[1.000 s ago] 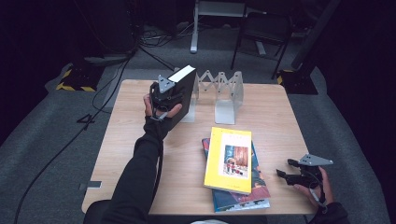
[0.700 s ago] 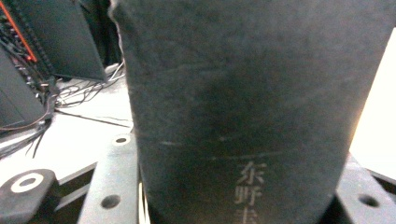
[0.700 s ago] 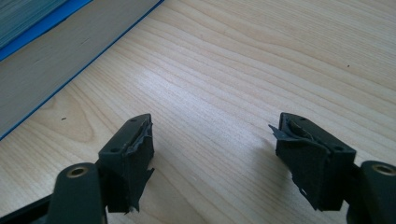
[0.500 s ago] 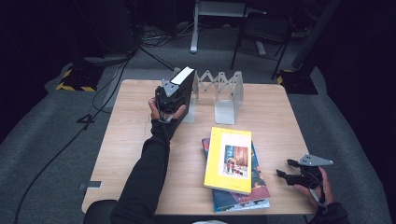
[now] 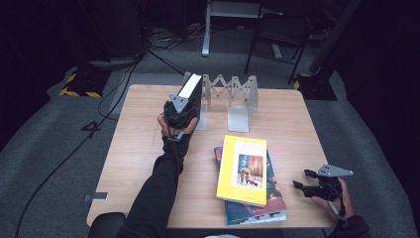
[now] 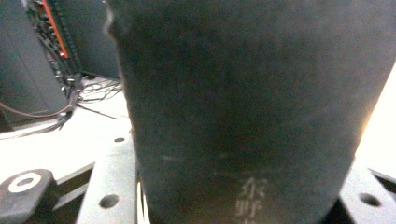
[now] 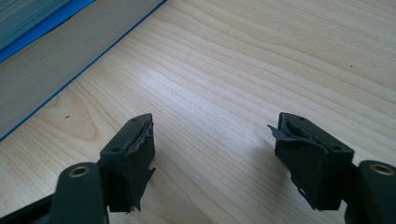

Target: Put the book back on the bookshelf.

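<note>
High view: wooden table (image 5: 143, 163) on grey carpet (image 5: 49, 163), dark room.

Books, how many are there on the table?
3: a black book upright in the left gripper at the metal rack, a yellow book atop a blue one. More may hide underneath.

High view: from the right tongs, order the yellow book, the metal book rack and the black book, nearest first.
From the right tongs, at the table's near right corner:
1. Yellow book, just to their left, on top of the stack.
2. Metal book rack, farther back, mid-table.
3. Black book, upright at the rack's left end, in the left tongs.
</note>
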